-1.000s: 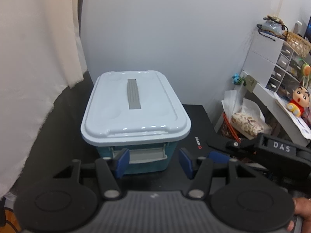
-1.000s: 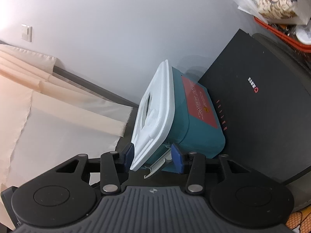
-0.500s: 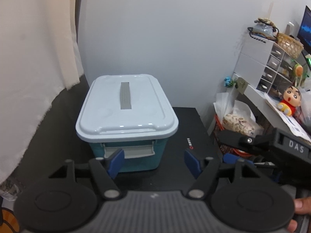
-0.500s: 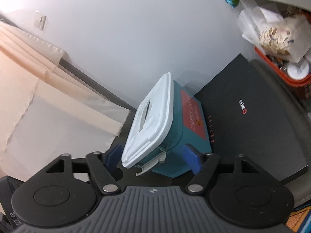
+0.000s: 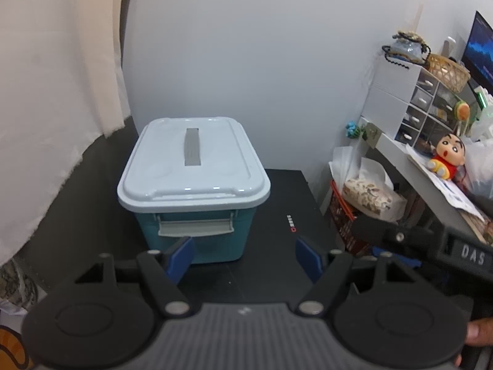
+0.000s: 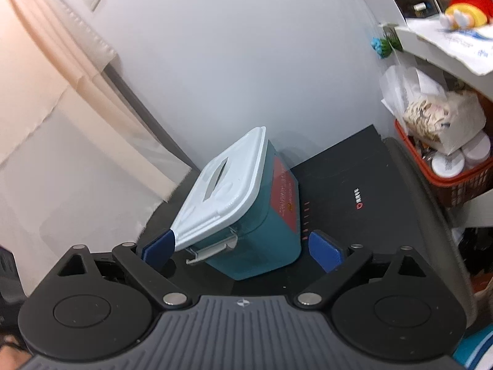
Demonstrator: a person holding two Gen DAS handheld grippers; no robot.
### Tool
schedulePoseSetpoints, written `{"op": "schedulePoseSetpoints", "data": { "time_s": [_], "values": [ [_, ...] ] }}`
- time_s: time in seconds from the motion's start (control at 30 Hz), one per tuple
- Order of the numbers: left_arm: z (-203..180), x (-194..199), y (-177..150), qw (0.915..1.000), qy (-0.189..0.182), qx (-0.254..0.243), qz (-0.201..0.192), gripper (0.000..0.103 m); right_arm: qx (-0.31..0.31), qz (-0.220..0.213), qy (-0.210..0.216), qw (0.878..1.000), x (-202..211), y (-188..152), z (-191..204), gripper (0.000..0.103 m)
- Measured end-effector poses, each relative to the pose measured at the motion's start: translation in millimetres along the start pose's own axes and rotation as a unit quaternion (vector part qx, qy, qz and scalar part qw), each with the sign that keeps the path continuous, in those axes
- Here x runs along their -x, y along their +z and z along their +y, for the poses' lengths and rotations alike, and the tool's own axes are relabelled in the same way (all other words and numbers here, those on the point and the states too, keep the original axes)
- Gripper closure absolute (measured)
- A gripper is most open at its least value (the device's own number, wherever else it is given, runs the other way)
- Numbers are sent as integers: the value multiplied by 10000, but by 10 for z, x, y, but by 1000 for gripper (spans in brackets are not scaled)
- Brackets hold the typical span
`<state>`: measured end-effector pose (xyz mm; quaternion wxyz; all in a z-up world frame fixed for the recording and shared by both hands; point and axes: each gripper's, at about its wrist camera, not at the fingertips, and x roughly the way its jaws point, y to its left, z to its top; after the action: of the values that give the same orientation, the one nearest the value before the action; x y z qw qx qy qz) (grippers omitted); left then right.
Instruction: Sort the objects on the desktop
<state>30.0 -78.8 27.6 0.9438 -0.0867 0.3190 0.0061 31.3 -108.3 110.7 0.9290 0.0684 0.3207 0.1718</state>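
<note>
Storage seems to be the step in hand: a teal storage box (image 5: 197, 228) with a pale lid (image 5: 192, 166) sits shut on the black desktop (image 5: 277, 265), close to the white wall, with a flat black device (image 6: 354, 191) lying just beside it on its right. Its grey front latch (image 5: 195, 226) hangs down against the front wall, and the lid looks seated all round, its grey handle (image 5: 192, 146) lying flat in the recess on top. Both grippers face the box from the near side and neither touches it. The left gripper (image 5: 243, 257) is spread wide and carries nothing, its blue pads framing the lower front of the box. The right gripper (image 6: 242, 246) is likewise spread and empty, seen from a tilted view in which the box's front corner and latch fall between its pads. Clutter on the shelf at the right, including a cartoon doll (image 5: 448, 155), lies well apart from the box. Judging by this, the sorting either stands finished with the box closed, or the next move is to open it, which would call for one pad to lift the latch outward while the other gripper steadies the box body.
</note>
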Motion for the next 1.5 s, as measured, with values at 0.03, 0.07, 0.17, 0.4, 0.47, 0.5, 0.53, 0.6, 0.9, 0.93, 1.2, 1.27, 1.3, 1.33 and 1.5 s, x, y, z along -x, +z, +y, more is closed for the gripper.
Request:
{"op": "schedulePoseSetpoints", "data": {
  "time_s": [0.03, 0.07, 0.17, 0.4, 0.47, 0.5, 0.53, 0.6, 0.9, 0.93, 1.2, 1.27, 1.3, 1.33, 1.5],
  "values": [
    [-7, 11, -7, 10000, 2, -6, -6, 27, 51, -6, -27, 10000, 22, -2, -1, 6],
    [-15, 22, -15, 10000, -8, -3, -13, 27, 91, -12, -53, 9999, 43, -3, -4, 6],
    [-38, 49, -38, 10000, -13, 24, -24, 27, 155, -35, -120, 9998, 111, -6, -18, 6],
    [-91, 95, -77, 10000, -9, 44, -65, 27, 384, -134, -278, 9988, 271, -21, 35, 0],
    [-105, 110, -75, 9999, 11, 39, -123, 27, 490, -80, -385, 9980, 306, -46, 51, 0],
    [-110, 125, -71, 9998, 45, 54, -190, 27, 525, -32, -409, 9978, 316, -59, 48, 0],
    [-113, 140, -64, 9996, 97, 84, -264, 27, 548, 20, -410, 9977, 327, -71, 36, 0],
    [-108, 155, -44, 9991, 160, 147, -352, 26, 532, 76, -412, 9977, 352, -84, 4, 0],
    [-167, 102, -72, 9996, 120, 29, -237, 26, 675, 156, -632, 9956, 404, -106, -24, 0],
    [-173, 97, -80, 9997, 116, 13, -221, 26, 712, 161, -656, 9952, 400, -103, -24, 0],
    [-216, 77, -110, 9998, 79, -22, -161, 25, 714, 183, -777, 9942, 373, -100, -76, 0],
    [-217, 77, -112, 9998, 65, -25, -161, 25, 727, 154, -810, 9939, 371, -99, -82, 0],
    [-214, 76, -114, 9999, 60, -26, -155, 25, 732, 143, -816, 9939, 370, -99, -84, 0],
    [-214, 73, -115, 9999, 60, -34, -147, 25, 732, 141, -812, 9939, 368, -99, -84, 0],
    [-187, 71, -133, 9999, 48, 22, -150, 25, 788, 188, -826, 9933, 346, -121, -78, 0]
  ]
}}
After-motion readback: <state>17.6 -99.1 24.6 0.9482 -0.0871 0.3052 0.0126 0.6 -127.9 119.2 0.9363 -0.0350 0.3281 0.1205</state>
